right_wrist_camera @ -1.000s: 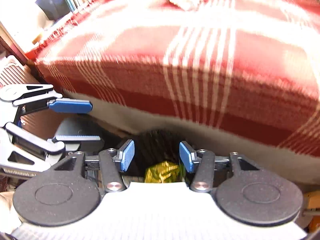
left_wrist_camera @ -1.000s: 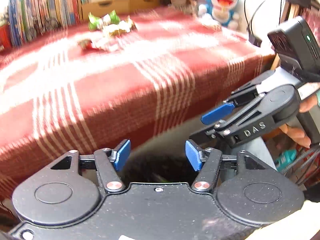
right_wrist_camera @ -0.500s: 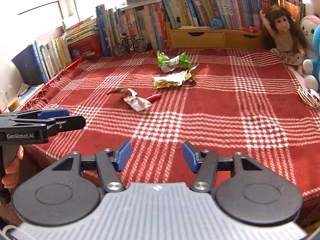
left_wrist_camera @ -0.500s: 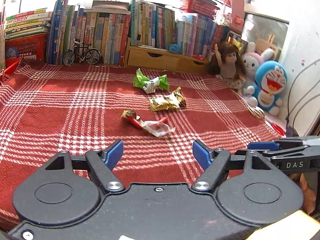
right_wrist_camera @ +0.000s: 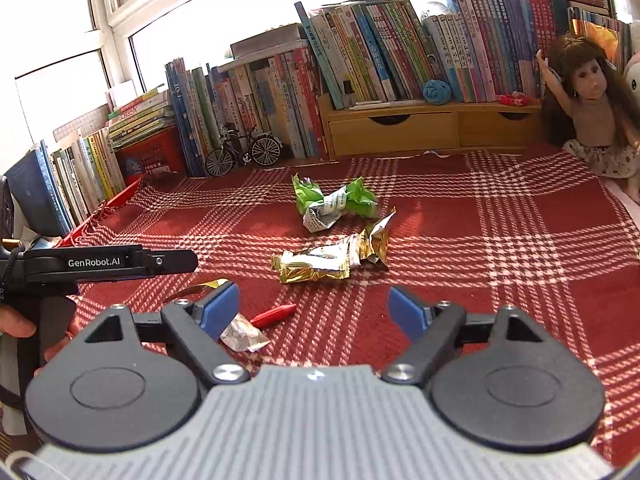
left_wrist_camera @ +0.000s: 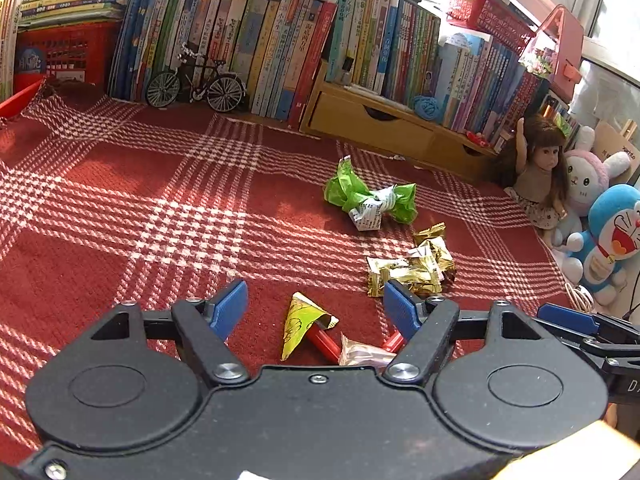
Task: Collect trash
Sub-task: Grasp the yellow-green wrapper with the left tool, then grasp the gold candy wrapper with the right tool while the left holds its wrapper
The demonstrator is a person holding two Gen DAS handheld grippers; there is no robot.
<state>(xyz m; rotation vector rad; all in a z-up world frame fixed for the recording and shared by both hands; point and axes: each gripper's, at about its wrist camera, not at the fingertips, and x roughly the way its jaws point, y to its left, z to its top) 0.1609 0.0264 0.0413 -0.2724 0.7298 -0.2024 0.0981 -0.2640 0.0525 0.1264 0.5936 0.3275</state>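
On red plaid bench (left_wrist_camera: 120, 208): wrappers (left_wrist_camera: 408, 270) mid-right, light, crinkly, slippery; pinch bunched middle. Left tongs (left_wrist_camera: 316, 310) closing, nearest wrapper (left_wrist_camera: 304, 324) between, untouched. Right tongs (right_wrist_camera: 314, 308) opening, empty.

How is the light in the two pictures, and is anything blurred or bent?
Left wrist view: sharp, sun falls in patches on the cloth; the books lean from fisheye bending. Right wrist view: sharp too, the window is washed out white, and the green wrapper casts a short shadow.
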